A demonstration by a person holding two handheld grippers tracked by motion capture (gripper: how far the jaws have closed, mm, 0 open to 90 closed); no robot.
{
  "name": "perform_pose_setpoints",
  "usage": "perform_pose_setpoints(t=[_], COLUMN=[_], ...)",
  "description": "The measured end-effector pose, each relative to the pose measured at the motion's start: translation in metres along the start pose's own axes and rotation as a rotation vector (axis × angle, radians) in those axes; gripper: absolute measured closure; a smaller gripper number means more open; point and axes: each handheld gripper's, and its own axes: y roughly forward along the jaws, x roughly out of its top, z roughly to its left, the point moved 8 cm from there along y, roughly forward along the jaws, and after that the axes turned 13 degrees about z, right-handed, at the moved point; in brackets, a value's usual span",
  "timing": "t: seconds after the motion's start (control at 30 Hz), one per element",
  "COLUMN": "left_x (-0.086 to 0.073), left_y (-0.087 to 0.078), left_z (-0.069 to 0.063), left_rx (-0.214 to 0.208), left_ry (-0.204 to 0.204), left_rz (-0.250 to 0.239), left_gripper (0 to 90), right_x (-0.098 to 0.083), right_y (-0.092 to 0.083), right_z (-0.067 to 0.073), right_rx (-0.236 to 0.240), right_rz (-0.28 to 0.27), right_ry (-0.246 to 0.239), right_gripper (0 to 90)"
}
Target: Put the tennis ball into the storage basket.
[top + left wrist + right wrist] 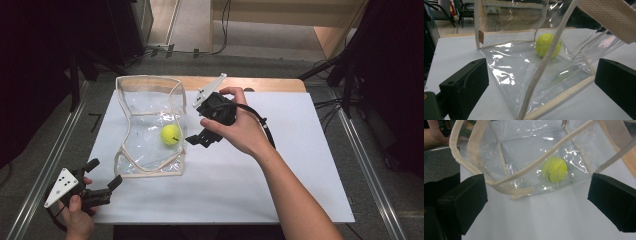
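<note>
Two tools are working: in the high view, mid-frame, the right tool [196, 138] is hanging beside the clear plastic tote bag with cream trim [131, 145], its jaws apart and empty, and is best withdrawn without snagging the bag's cream strap. In the left gripper view, the left tool [541, 82], jaws apart, is facing the bag's corner. In the right gripper view, the yellow tennis ball [554, 169] is lying inside the bag on the white worktop [544, 220].

From my left gripper view the bag's strap [606, 17] runs off the upper right edge; the clear bag's [506, 67] top is cut by the upper edge; through the plastic I see the tennis ball [548, 45] partly crossed by a cream handle [541, 67].
</note>
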Motion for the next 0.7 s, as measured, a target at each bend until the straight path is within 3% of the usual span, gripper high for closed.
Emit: perform_pose_setpoints(t=[0.7], left_x=[0.0], left_y=[0.0], left_z=[0.0], left_rx=[0.003], left_ry=[0.0], left_rz=[0.001], left_gripper=[0.0], right_x=[-0.038], right_y=[0.008], right_z=[-0.004], right_rx=[-0.014], right_rz=[-0.02], right_ry=[0.057], right_gripper=[0.0])
